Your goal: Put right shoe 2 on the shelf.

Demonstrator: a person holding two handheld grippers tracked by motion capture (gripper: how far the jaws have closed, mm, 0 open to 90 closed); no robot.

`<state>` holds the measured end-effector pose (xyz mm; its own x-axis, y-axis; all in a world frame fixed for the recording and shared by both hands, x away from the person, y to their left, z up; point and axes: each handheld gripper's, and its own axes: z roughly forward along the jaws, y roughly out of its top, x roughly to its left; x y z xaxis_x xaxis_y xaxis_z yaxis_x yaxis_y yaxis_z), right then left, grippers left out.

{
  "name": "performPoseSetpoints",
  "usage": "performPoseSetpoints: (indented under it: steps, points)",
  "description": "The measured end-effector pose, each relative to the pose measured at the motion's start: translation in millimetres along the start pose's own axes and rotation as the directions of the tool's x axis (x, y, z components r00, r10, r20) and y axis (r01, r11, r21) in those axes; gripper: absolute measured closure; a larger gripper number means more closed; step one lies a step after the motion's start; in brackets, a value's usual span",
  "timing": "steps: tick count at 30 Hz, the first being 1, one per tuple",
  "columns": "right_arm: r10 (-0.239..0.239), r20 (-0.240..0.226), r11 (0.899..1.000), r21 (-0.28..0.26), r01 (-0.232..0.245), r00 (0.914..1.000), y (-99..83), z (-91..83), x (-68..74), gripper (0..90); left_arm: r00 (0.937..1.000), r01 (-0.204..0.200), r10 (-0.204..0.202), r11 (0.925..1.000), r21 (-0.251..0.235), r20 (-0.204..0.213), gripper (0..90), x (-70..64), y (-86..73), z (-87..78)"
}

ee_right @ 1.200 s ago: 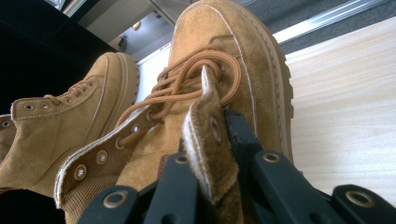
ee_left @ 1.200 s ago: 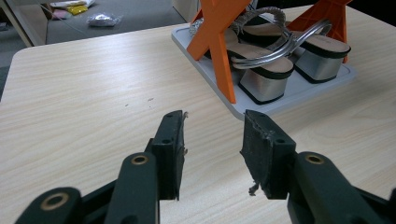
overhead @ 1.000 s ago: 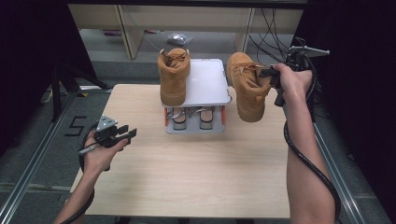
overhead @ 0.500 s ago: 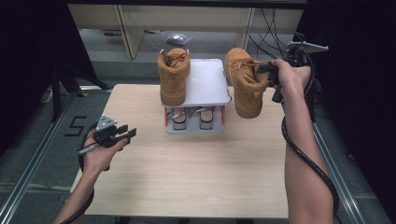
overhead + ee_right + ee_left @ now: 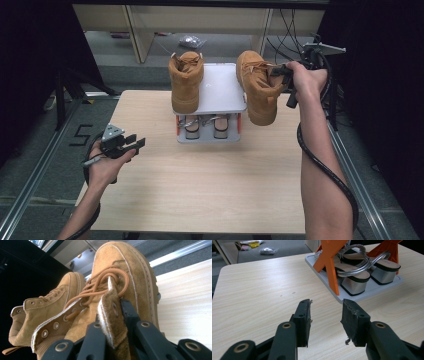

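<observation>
1. A light wooden table (image 5: 200,190) is seen in the middle of the high view, with dark walls at both sides and a grey floor at the top.
2. A small shoe rack (image 5: 210,107) with a grey top is set at the far end of the table, just above the middle of the picture.
3. A pair of silver sandals (image 5: 205,127) is kept on the bottom shelf of the rack, between orange legs (image 5: 332,262).
4. A tan boot (image 5: 186,82) is stood on the left side of the rack's top.
5. A second tan boot (image 5: 257,87) is held up in the air at the right edge of the rack, toe pointing down.
6. That boot is gripped by the right gripper (image 5: 282,72) in the upper right of the high view. In the right gripper view, the black jaws are seen clamped on the boot's fuzzy tongue (image 5: 111,317), just under the orange laces (image 5: 100,287).
7. The left gripper (image 5: 132,144) is held low over the left side of the table, well apart from the rack.
8. In the left gripper view, its jaws are spread wide with bare table seen between them, and nothing is held.
</observation>
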<state>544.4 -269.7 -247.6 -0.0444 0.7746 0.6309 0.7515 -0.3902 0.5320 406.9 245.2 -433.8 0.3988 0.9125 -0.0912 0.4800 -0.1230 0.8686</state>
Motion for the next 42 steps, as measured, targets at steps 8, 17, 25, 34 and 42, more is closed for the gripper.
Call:
performPoseSetpoints:
  steps: [8,17,25,34,42]
  points:
    - [-0.004,-0.001,1.0,0.003,0.004,1.0,1.8,1.7,8.9,84.0,1.0,0.004,-0.004,1.0,0.0,0.002,57.9,-0.3,-1.0,0.3]
    - [0.012,-0.018,1.0,0.008,-0.012,0.9998,2.3,6.2,15.8,84.0,1.0,0.005,-0.005,1.0,0.001,-0.001,57.9,0.6,-1.7,-0.5]
    - [0.003,-0.029,1.0,-0.005,-0.003,0.9996,3.2,10.2,21.1,83.9,1.0,0.009,-0.009,1.0,0.002,0.001,57.9,1.4,-2.9,-0.8]
    - [0.011,-0.043,1.0,0.005,-0.011,0.999,3.2,18.6,26.2,83.9,1.0,0.009,-0.009,1.0,0.001,-0.002,57.9,2.7,-3.6,-1.2]
    - [0.018,-0.054,1.0,0.003,-0.018,0.9984,3.6,24.4,31.7,83.9,0.9999,0.012,-0.012,0.9999,0.001,-0.004,57.9,3.0,-4.7,-1.8]
